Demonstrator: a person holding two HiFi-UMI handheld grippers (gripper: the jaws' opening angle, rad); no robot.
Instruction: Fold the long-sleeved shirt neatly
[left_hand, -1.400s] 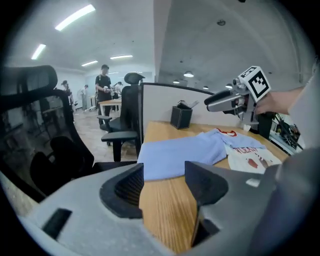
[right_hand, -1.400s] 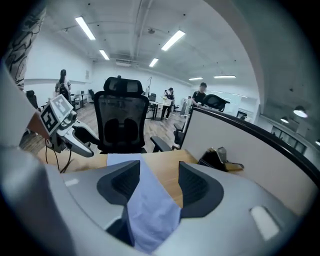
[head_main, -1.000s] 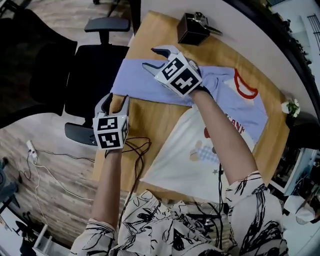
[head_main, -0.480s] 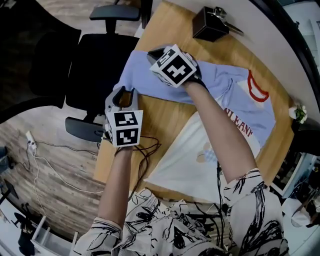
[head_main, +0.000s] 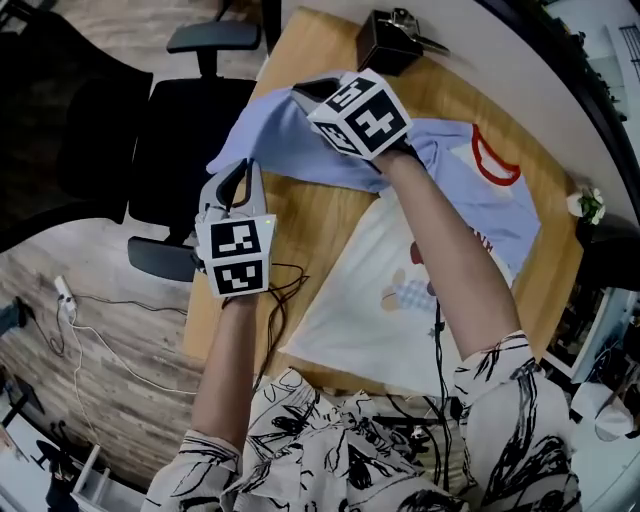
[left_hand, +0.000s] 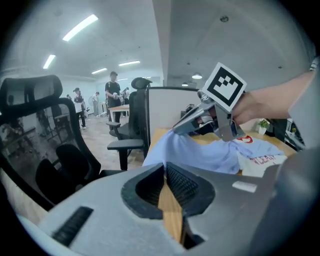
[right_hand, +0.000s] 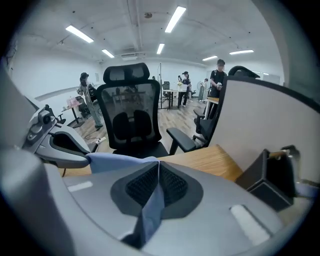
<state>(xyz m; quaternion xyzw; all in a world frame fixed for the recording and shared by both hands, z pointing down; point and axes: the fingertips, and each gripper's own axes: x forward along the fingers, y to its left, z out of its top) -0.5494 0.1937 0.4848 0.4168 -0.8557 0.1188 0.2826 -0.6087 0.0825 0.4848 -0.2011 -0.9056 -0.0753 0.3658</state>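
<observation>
Long-sleeved shirt (head_main: 400, 300) lies front up on the wooden table (head_main: 330, 215). It has a cream body with a printed figure and lilac-blue shoulders and sleeves. In the head view the red-trimmed neck (head_main: 492, 165) points to 2 o'clock and the hem to 7 o'clock.

One sleeve (head_main: 290, 145) runs out from the body toward 11 o'clock. We note its far end is up off the wood, spanned between the two tools, while the rest of the garment rests flat.

Right gripper (head_main: 308, 93) holds the sleeve at its 12 o'clock edge. Its own view shows a strip of blue cloth pinched between the ribbed pads, and the jaws have just been closing onto it.

Left gripper (head_main: 240, 172) sits at 8 o'clock of the right one, at the sleeve's near corner. Its jaws have just been closing too, and the pads meet at the tips. In its own view the blue cloth starts right at those tips. In the right gripper view we see cloth coming out of its nose, so we record it as clamped on the sleeve.

A black box (head_main: 385, 45) stands on the table at 12 o'clock of the sleeve, apart from it. A dark cable (head_main: 285, 290) loops at the table's 8 o'clock edge. A black office chair (head_main: 190, 130) stands at 9 o'clock of the table, just beside it.
</observation>
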